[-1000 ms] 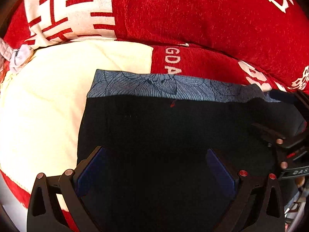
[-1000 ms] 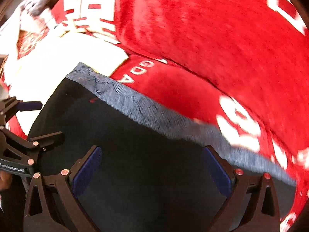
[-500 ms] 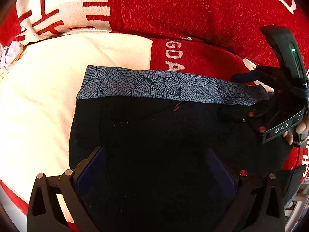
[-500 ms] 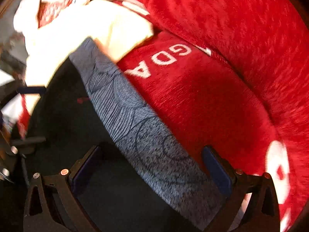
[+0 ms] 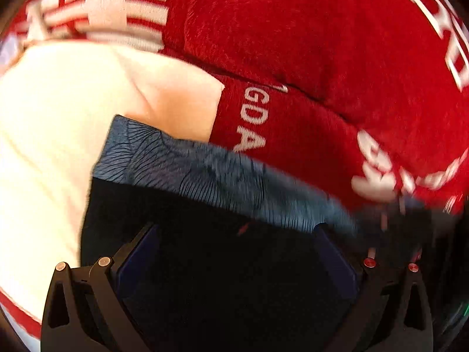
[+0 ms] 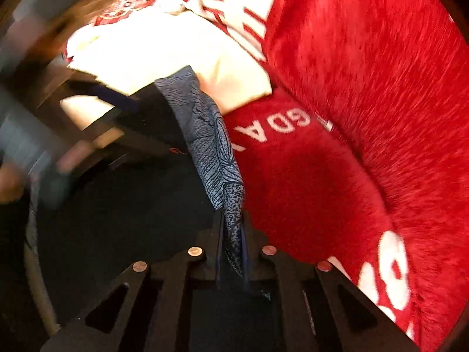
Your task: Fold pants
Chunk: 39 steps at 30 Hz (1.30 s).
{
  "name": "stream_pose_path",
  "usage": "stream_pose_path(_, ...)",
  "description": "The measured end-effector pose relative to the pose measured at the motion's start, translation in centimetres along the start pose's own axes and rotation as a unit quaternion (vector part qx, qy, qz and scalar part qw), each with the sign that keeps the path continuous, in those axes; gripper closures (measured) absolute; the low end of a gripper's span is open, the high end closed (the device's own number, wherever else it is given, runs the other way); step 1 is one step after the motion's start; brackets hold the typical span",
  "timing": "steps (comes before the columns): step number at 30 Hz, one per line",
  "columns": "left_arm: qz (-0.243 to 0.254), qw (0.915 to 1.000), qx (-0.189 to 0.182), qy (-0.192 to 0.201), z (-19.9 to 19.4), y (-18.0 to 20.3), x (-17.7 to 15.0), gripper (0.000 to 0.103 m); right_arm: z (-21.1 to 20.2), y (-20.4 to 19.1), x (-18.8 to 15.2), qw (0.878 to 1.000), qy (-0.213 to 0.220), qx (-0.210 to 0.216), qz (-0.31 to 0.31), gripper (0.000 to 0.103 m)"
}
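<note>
Right gripper (image 6: 233, 234) pinches the pants (image 6: 132, 205) waistband (image 6: 211, 146) (left agape).

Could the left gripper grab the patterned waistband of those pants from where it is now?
Probably yes. The left gripper has its jaws open over the dark pants, and the waistband lies just ahead with nothing on top of it. The right gripper already pinches its far end.

Beyond the pants' waistband (image 5: 211, 182) you have a narrow strip of red blanket (image 5: 307, 135), then the raised red cushion (image 5: 293, 29) blocks the far side. To the left, the cream patch (image 5: 58, 135) lies open.
</note>
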State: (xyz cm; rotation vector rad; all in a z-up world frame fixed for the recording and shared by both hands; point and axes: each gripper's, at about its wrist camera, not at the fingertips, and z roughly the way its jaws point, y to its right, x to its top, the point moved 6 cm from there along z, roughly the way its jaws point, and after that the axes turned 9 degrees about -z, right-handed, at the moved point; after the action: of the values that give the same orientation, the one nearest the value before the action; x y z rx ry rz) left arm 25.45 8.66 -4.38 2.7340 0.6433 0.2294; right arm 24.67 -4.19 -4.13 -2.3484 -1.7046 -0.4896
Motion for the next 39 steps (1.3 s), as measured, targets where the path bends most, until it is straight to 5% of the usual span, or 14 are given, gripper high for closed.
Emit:
stream_pose_path(6,-0.065,0.9975,0.021,-0.015,1.9,0.1,1.1,0.001,-1.7,-1.9,-0.1,0.997,0.034,-0.065,-0.018,0.095)
stream_pose_path(7,-0.059,0.9976,0.034,-0.015,2.1,0.3,0.8,0.007,-1.6,-2.2,-0.1,0.997,0.036,-0.072,-0.021,0.095)
stream_pose_path(8,-0.051,0.9965,0.065,-0.017,2.7,0.3,0.4,0.042,-1.4,-2.4,0.1,0.996,0.035,-0.079,-0.024,0.095)
stream_pose_path(9,-0.047,0.9949,0.088,-0.016,2.9,0.2,0.2,0.054,-1.3,-2.5,0.1,0.996,0.034,-0.085,-0.023,0.095)
stream_pose_path(11,-0.05,0.9968,0.063,0.0,2.0,0.4,-0.3,0.077,-1.6,-2.6,-0.1,0.995,0.037,-0.091,-0.02,0.095)
stream_pose_path(13,-0.058,0.9969,0.052,0.013,0.8,-0.1,-0.9,0.088,-2.0,-2.8,-0.1,0.995,0.041,-0.094,-0.019,0.095)
stream_pose_path(17,-0.055,0.9968,0.039,0.042,-1.6,-0.5,-3.1,0.094,-2.5,-3.1,-0.3,0.993,0.037,-0.113,-0.026,0.092)
stream_pose_path(19,-0.05,0.996,0.046,0.058,-2.4,-0.6,-4.3,0.095,-2.4,-3.1,-0.3,0.992,0.03,-0.119,-0.034,0.077)
stream_pose_path(21,-0.054,0.9956,0.047,0.062,-2.8,-0.8,-5.0,0.095,-1.7,-2.5,-0.4,0.992,0.016,-0.115,-0.043,0.018)
stream_pose_path(22,-0.058,0.9956,0.045,0.059,-2.8,-1.0,-5.4,0.095,-1.5,-2.2,-0.5,0.992,0.015,-0.115,-0.046,0.015)
stream_pose_path(25,-0.061,0.9957,0.038,0.058,-2.9,-1.3,-5.0,0.095,0.3,-1.3,-0.8,0.995,-0.024,-0.091,-0.036,0.027)
stream_pose_path(26,-0.059,0.9959,0.034,0.059,-3.3,-1.2,-5.2,0.095,0.7,-1.0,-1.0,0.996,-0.034,-0.074,-0.028,0.056)
stream_pose_path(29,-0.053,0.9961,0.022,0.067,-4.8,-1.2,-5.5,0.095,-0.6,-1.5,-1.0,0.998,-0.031,-0.052,-0.009,0.077)
stream_pose_path(39,-0.019,0.9927,-0.049,0.108,-11.7,-3.8,-14.3,0.095,-9.0,-13.3,-3.8,0.978,0.01,-0.206,-0.036,0.081)
